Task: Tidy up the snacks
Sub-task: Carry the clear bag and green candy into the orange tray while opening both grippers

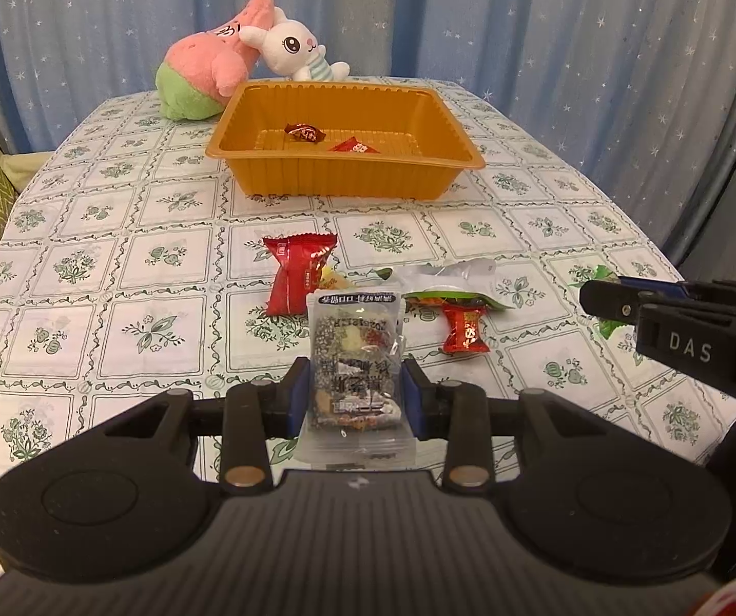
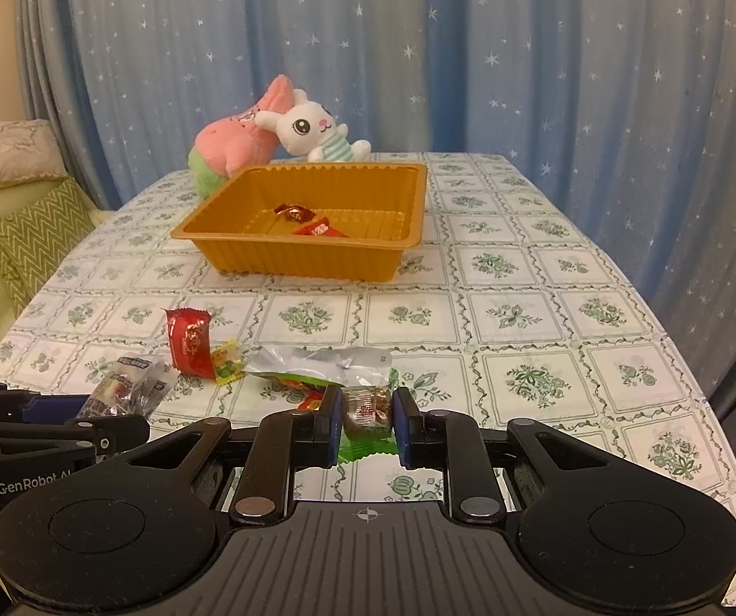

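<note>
In the left wrist view my left gripper (image 1: 355,390) is shut on a clear packet of mixed grains (image 1: 355,354), held upright above the table. In the right wrist view my right gripper (image 2: 366,418) is shut on a small brown candy in a green wrapper (image 2: 365,408). An orange tray (image 1: 347,179) stands further back with two red candies (image 1: 306,132) inside. On the cloth between lie a red packet (image 1: 298,277), a small red candy (image 1: 465,331), a yellow candy (image 2: 227,362) and a silver-and-green packet (image 2: 316,362). Each gripper shows at the side of the other's view.
A pink-and-green plush (image 1: 204,72) and a white bunny plush (image 1: 301,49) lie behind the tray at the table's far edge. Blue star-patterned curtains hang behind. Cushions (image 2: 34,236) sit on a seat to the left of the table.
</note>
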`<state>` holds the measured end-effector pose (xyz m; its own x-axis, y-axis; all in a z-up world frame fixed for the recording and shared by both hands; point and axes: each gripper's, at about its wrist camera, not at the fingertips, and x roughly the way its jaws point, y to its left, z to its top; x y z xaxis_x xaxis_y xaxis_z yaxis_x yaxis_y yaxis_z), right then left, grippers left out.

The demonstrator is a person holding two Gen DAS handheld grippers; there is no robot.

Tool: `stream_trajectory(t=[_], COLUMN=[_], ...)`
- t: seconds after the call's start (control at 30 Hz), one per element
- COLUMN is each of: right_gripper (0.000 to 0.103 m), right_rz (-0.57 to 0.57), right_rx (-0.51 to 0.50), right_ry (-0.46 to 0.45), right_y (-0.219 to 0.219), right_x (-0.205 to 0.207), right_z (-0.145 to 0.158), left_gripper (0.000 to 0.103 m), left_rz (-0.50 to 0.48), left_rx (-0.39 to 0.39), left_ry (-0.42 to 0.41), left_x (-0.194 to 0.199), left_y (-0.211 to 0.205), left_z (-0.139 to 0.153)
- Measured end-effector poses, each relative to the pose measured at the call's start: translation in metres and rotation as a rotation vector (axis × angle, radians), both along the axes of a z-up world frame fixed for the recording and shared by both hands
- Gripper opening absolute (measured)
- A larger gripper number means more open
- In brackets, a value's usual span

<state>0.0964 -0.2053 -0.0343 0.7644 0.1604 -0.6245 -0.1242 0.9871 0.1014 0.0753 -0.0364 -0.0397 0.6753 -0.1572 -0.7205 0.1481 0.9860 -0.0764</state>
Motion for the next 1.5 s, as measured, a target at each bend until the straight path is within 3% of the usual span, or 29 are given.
stream_trajectory(t=[0.37, 0.63, 1.07, 1.5], right_gripper=[0.021, 0.021, 0.021, 0.021], right_rz=[0.010, 0.012, 0.033, 0.052], right_rx=[0.003, 0.010, 0.015, 0.039], right_ry=[0.013, 0.018, -0.031, -0.025], right_y=[0.000, -0.004, -0.003, 0.006], right_x=[0.010, 0.036, 0.125, 0.209], right_z=[0.002, 0.005, 0.028, 0.040], left_gripper=[0.034, 0.034, 0.034, 0.034], left_rz=[-0.006, -0.017, -0.034, 0.004], left_rx=[-0.011, -0.021, 0.002, -0.023], left_ry=[-0.004, -0.024, -0.080, -0.048], left_x=[0.011, 0.043, 0.125, 0.208], left_y=[-0.001, 0.000, 0.003, 0.019], left_z=[0.005, 0.017, 0.045, 0.049])
